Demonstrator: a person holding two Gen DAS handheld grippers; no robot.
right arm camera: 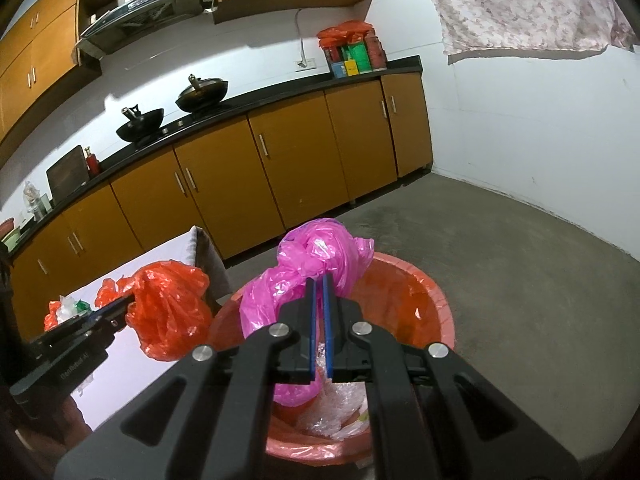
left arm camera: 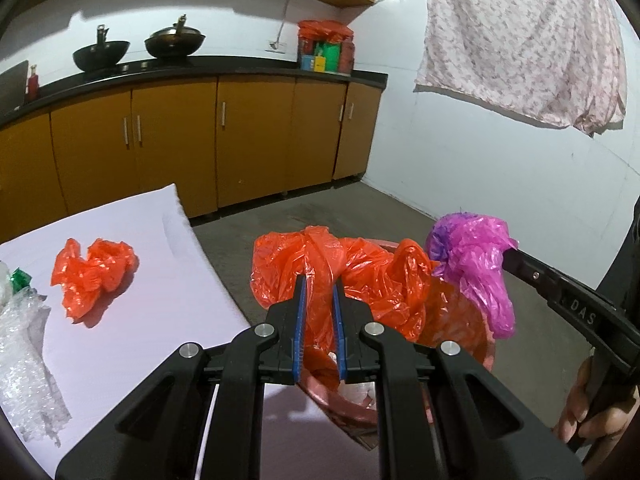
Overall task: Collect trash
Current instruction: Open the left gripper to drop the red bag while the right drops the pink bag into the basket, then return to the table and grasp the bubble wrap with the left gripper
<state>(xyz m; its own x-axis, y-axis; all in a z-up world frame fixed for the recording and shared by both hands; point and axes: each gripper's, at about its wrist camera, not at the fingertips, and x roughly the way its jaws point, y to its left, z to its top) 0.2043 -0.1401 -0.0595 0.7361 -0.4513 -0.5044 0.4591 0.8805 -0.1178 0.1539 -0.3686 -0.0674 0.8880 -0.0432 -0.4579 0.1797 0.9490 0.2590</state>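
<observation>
Over the red bin (right arm camera: 436,320), the right gripper (right arm camera: 319,280) clenches a pink bag (right arm camera: 304,264); at its 9 o'clock, the left gripper (left arm camera: 319,280) grasps an orange bag (left arm camera: 360,276) beside the table (left arm camera: 160,340).

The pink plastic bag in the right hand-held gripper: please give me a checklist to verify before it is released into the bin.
1. Right hand-held gripper shut on the crumpled pink plastic bag: ok.
2. Pink bag above the opening of the round red bin with an orange liner: ok; it hangs over the near-left part.
3. Room in the bin: ok; only clear plastic wrap lies at the bottom.
4. Left hand-held gripper shut on the large orange plastic bag: ok.
5. Orange bag out of the pink bag's way: cannot tell; they hang close together.
6. Trash left on the white table: not ok; a small crumpled orange bag and bubble wrap remain.
</observation>
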